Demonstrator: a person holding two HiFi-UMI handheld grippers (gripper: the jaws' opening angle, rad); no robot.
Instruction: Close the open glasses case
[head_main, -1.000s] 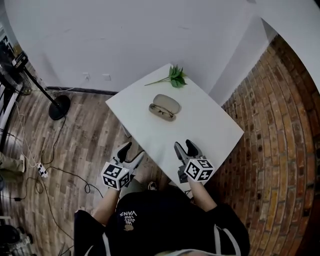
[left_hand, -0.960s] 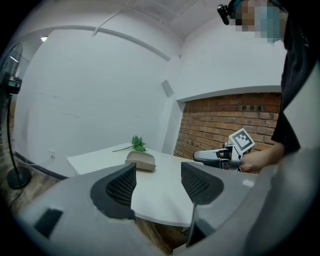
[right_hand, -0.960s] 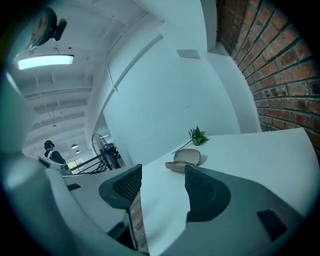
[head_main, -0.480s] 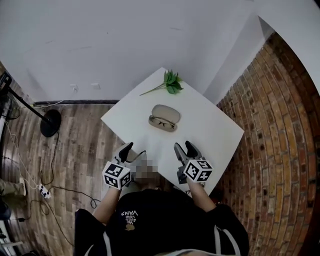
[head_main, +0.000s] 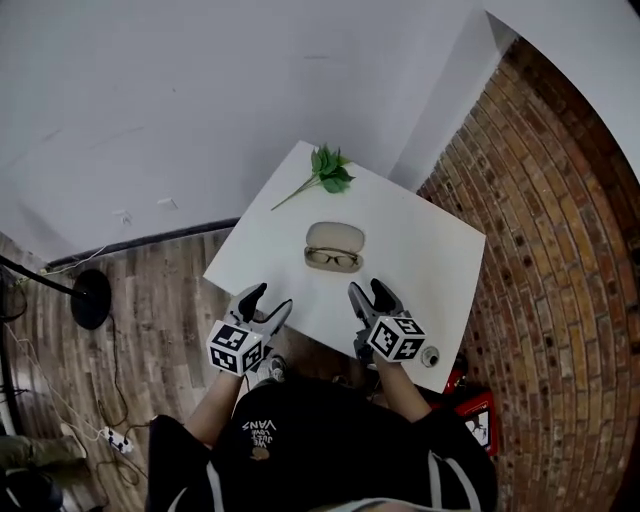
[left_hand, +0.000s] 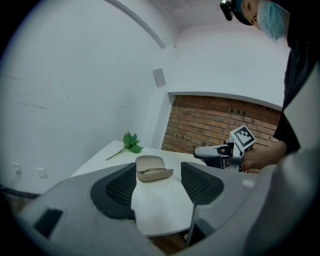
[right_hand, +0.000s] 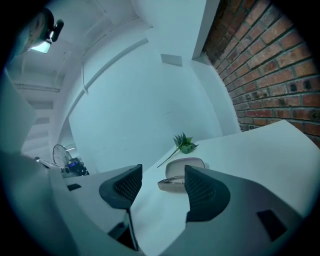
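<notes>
A beige glasses case (head_main: 334, 246) lies open in the middle of the white table (head_main: 420, 250), lid up toward the far side, a pair of glasses resting in its lower half. The same case (left_hand: 152, 168) shows between the left gripper's jaws, well ahead of them, and the case (right_hand: 181, 176) shows likewise in the right gripper view. My left gripper (head_main: 264, 298) hovers at the table's near left edge, open and empty. Over the near edge my right gripper (head_main: 370, 295) is open too, nothing between its fingers. Both stand short of the case.
A green leafy sprig (head_main: 320, 172) lies at the table's far corner. A brick wall (head_main: 560, 260) runs along the right, a white wall behind. A small round object (head_main: 430, 356) sits at the near right corner. A lamp base (head_main: 90, 298) and cables lie on the wooden floor at left.
The view has swung, so the table now sits more squarely ahead. Both grippers have moved across the room and stay open at the table's near edge.
</notes>
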